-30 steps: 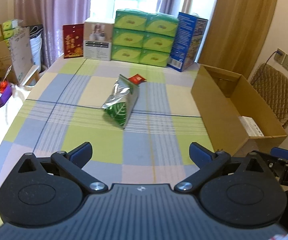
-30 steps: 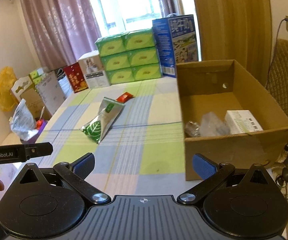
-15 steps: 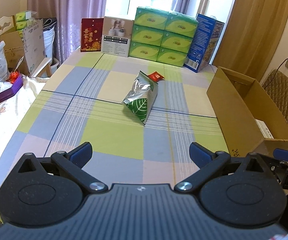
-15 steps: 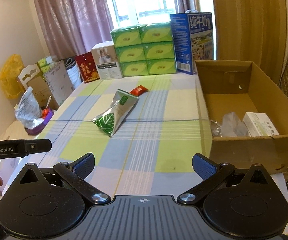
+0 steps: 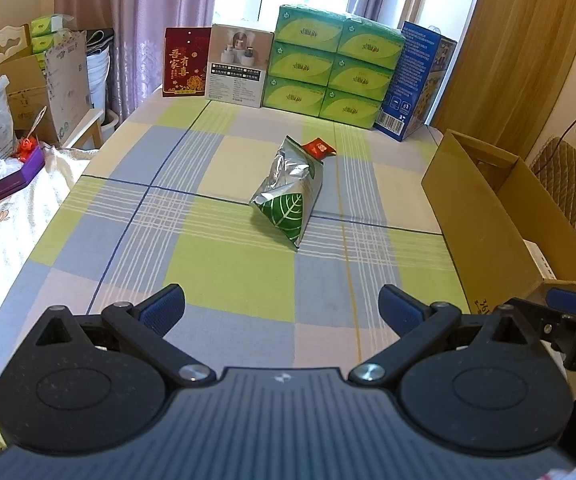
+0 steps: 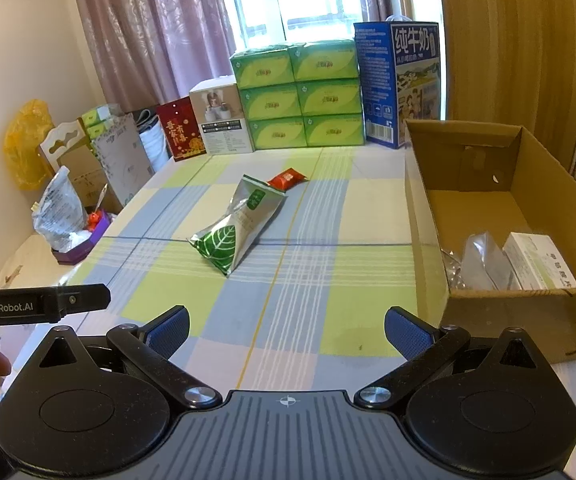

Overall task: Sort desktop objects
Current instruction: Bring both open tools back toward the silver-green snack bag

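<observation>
A silver and green leaf-print pouch [image 5: 290, 196] [image 6: 237, 228] lies mid-table on the checked cloth. Just behind it rests a small red packet [image 5: 319, 148] [image 6: 287, 178]. An open cardboard box [image 5: 500, 216] [image 6: 440, 216] stands at the table's right side; the right wrist view shows a white carton [image 6: 538, 260] and clear plastic wrap [image 6: 482, 260] inside it. My left gripper [image 5: 282, 306] hovers open over the near edge, well short of the pouch. My right gripper [image 6: 287, 326] is open too, empty, with the box to its right.
Stacked green tissue packs [image 5: 332, 66], a blue milk carton [image 6: 402, 80], a white product box [image 5: 237, 66] and a red card [image 5: 182, 64] line the far edge. Left of the table are bags and boxes [image 5: 28, 92]. A woven chair [image 5: 572, 188] sits behind the box.
Both views have swung left and pulled back a little, so the pouch and box now sit further right in the frames. Nothing on the table moved; both grippers stayed open.
</observation>
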Motion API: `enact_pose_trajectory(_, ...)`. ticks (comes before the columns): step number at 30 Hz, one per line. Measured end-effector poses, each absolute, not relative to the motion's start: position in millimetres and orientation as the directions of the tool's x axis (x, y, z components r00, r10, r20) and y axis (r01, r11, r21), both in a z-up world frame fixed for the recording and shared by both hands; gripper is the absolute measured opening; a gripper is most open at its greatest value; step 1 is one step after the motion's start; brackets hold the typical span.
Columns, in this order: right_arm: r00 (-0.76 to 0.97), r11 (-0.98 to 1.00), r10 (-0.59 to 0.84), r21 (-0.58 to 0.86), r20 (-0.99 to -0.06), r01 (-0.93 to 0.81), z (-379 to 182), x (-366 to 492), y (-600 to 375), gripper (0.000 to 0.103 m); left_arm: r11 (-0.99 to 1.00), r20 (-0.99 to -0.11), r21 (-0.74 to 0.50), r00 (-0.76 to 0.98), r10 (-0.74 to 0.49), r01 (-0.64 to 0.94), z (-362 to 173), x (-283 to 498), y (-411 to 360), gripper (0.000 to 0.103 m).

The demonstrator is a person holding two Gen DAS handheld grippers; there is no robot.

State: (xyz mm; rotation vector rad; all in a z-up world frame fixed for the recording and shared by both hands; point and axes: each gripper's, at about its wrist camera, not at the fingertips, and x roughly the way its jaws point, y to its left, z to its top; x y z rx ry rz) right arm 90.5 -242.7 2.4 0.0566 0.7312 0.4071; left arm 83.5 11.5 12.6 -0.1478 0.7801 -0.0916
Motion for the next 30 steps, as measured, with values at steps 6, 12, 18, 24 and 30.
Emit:
enact_pose_trajectory(6,0.662,0.914,0.388,0.179,-0.641,-0.363,-2.3,107.2,-231.9,0.101,0.988,-0.695,-0.148,0.708,-0.13,0.036,8.6,102.9,14.6,0.101)
enact_pose_trajectory(12,0.649,0.91,0.391,0.168,-0.653,-0.379,-14.1,130.4,-221.3,0.101,0.989,-0.696,-0.13,0.704,-0.141,0.07,1.3,130.3,14.1,0.101)
enact_pose_trajectory(18,0.649,0.908,0.391,0.157,-0.652,-0.389,-26.7,155.6,-214.7,0.101,0.987,-0.702,-0.122,0.693,-0.162,0.108,-11.9,162.2,10.9,0.101)
enact_pose_trajectory(24,0.649,0.906,0.393,0.153,-0.651,-0.395,-41.5,182.5,-209.5,0.101,0.985,-0.703,-0.111,0.691,-0.169,0.129,-25.1,192.0,9.1,0.101)
enact_pose_trajectory(30,0.65,0.904,0.394,0.147,-0.65,-0.401,-59.4,211.9,-205.8,0.101,0.985,-0.701,-0.112,0.691,-0.173,0.133,-40.0,219.5,11.7,0.101)
